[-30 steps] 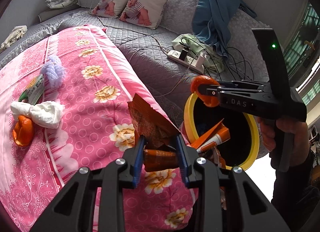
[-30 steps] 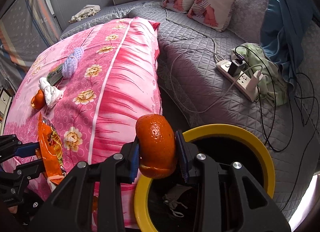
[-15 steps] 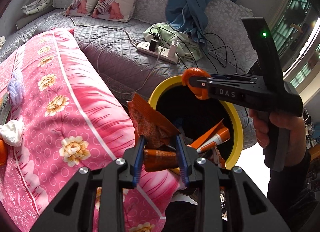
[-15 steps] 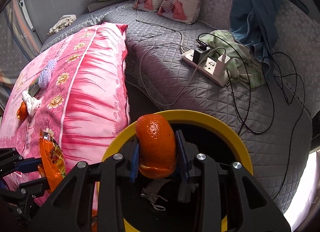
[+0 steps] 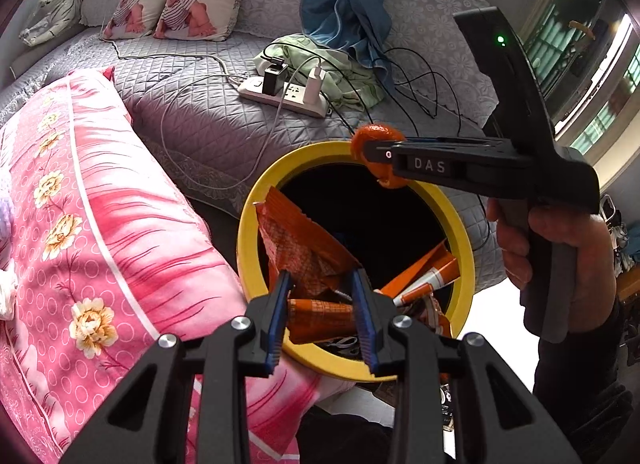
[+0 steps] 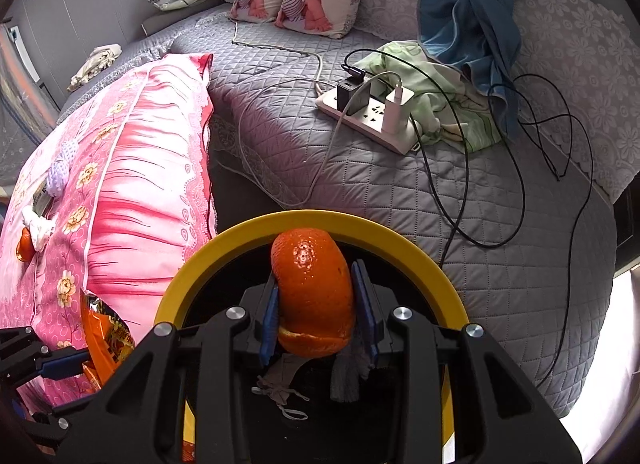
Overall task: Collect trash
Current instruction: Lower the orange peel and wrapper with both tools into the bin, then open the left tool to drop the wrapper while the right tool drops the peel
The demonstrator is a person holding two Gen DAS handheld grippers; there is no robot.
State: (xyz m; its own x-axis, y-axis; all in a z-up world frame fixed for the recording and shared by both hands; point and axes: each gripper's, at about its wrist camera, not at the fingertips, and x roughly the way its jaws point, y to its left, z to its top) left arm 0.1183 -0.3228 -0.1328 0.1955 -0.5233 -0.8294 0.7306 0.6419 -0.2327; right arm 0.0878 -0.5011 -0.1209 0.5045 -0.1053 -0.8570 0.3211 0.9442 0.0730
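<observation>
Now both grippers have swung from over the pink quilt (image 5: 120, 223) to the bin (image 5: 256, 199), left gripper (image 5: 320, 314) clamped on the wrapper (image 5: 304, 252) at its 7 o'clock rim, right gripper (image 6: 316, 318) clamped on the peel (image 6: 314, 296) over its mouth, ready to drop.

Daylight is pouring in from the window (image 5: 592, 63) at the right, blowing out the floor (image 6: 624, 344) to white. The bin's (image 5: 256, 199) inside is staying black. Fisheye bending and dark vignetting are crowding every corner; focus is holding sharp.
</observation>
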